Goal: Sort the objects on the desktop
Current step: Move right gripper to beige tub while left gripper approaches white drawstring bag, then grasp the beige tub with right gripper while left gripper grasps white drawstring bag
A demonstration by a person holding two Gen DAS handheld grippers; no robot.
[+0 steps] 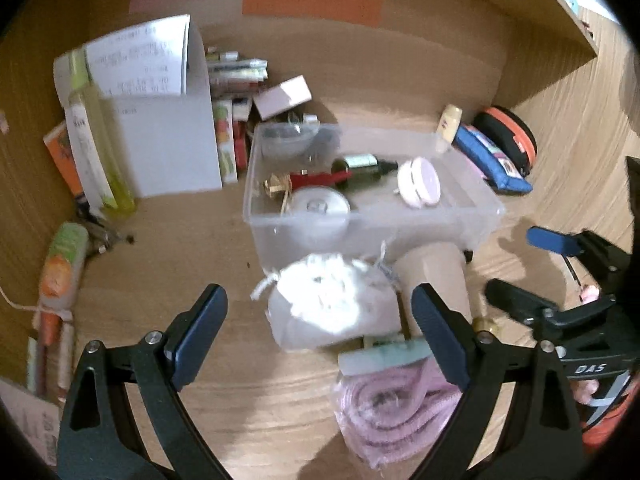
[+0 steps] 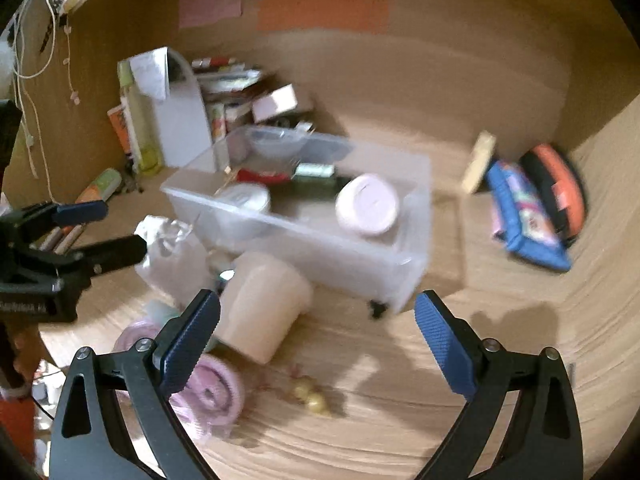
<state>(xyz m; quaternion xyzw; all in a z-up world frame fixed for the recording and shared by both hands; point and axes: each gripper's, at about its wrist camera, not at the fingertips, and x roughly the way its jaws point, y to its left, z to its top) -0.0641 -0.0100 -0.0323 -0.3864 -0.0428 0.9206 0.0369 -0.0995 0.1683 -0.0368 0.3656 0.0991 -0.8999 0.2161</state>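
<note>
A clear plastic bin (image 1: pixel 360 236) (image 2: pixel 320 248) stands mid-desk, holding a pink round jar (image 1: pixel 420 182) (image 2: pixel 368 204), a dark bottle (image 1: pixel 364 166) and a white round tin (image 1: pixel 320 206). In front of it lie a white bag of cotton (image 1: pixel 332 304) (image 2: pixel 172 256), a beige cup (image 1: pixel 436 276) (image 2: pixel 264 304) on its side and a rolled pink towel (image 1: pixel 392 412) (image 2: pixel 216 392). My left gripper (image 1: pixel 320 334) (image 2: pixel 104 232) is open, framing the white bag without touching it. My right gripper (image 2: pixel 318 340) (image 1: pixel 532 270) is open over bare wood right of the cup, holding nothing.
A blue pouch (image 2: pixel 528 216), an orange and black case (image 2: pixel 556 192) and a small cream bottle (image 2: pixel 480 162) sit at the back right. A white paper bag (image 1: pixel 168 148), a yellow-green bottle (image 1: pixel 104 144) and boxes crowd the back left. Small gold beads (image 2: pixel 312 398) lie near the front.
</note>
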